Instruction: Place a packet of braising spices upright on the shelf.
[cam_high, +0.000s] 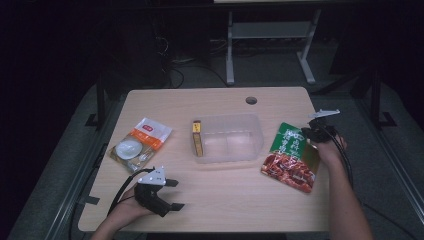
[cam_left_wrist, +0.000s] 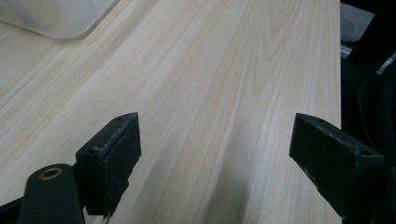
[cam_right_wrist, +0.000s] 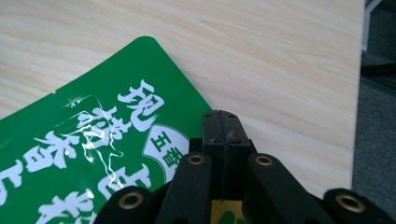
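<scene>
In the high view, a clear plastic bin (cam_high: 234, 137) was seen at the middle of the table (cam_high: 215, 210), with a yellow box (cam_high: 198, 138) already stood inside against its left wall. A white and orange packet (cam_high: 140, 143) lay untouched to the left of the bin. To the right, a green and red pouch (cam_high: 292, 156) was held at its right edge by the right gripper (cam_high: 314, 134), beside the bin but not yet over it. The left gripper (cam_high: 172, 195) was rested near the front edge, holding nothing. One item was thus judged packed and two left.

In the left gripper view, the jaws were seen wide apart over bare wood, with a corner of the bin at the upper left.

In the right gripper view, the jaws were seen pressed together on the edge of the pouch (cam_right_wrist: 84, 154), which was judged slightly lifted off the table.
</scene>
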